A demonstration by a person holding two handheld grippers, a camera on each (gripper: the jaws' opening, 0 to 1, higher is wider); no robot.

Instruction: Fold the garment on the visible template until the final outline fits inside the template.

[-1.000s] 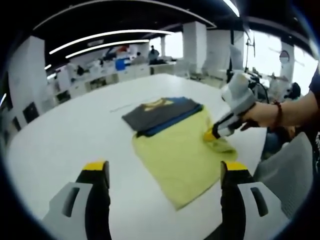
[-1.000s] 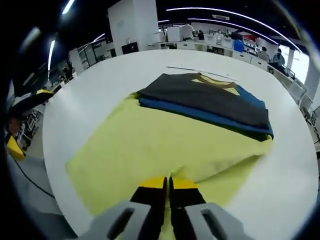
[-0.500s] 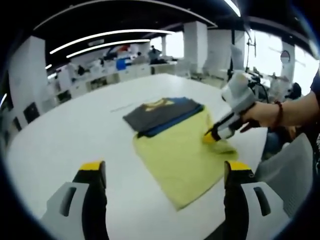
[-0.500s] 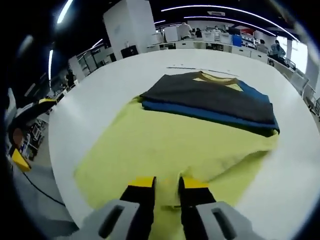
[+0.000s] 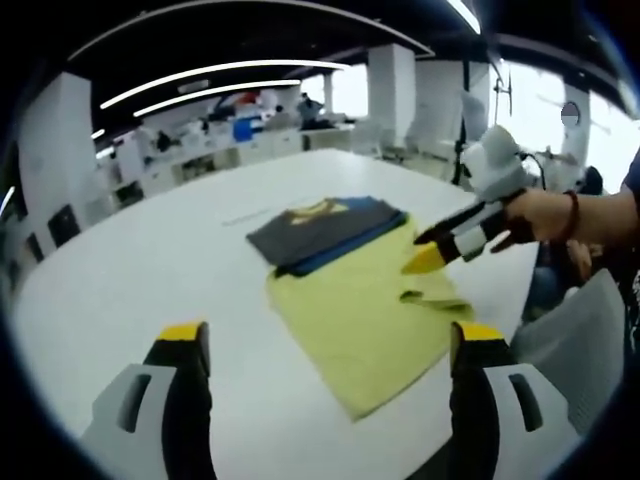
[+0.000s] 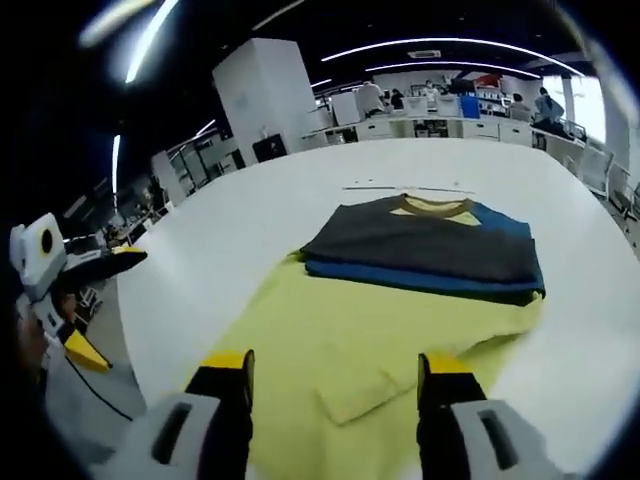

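Observation:
A yellow garment lies flat on the white table, with a small folded-over flap at its right edge. Its far end is tucked under a folded stack of dark grey and blue garments. My left gripper hovers open before the table's near edge, nothing between its jaws. My right gripper, held by a hand, hangs open just above the flap. In the right gripper view, my right gripper stands open over the yellow garment, with the stack beyond it.
A thin dark line marks the table behind the stack. My left gripper sits off the table's left edge in the right gripper view. A grey chair stands at the right. Desks and people fill the far room.
My right gripper has opened, let go of the yellow garment's edge and lifted off it, leaving a small folded flap. My left gripper has stayed put.

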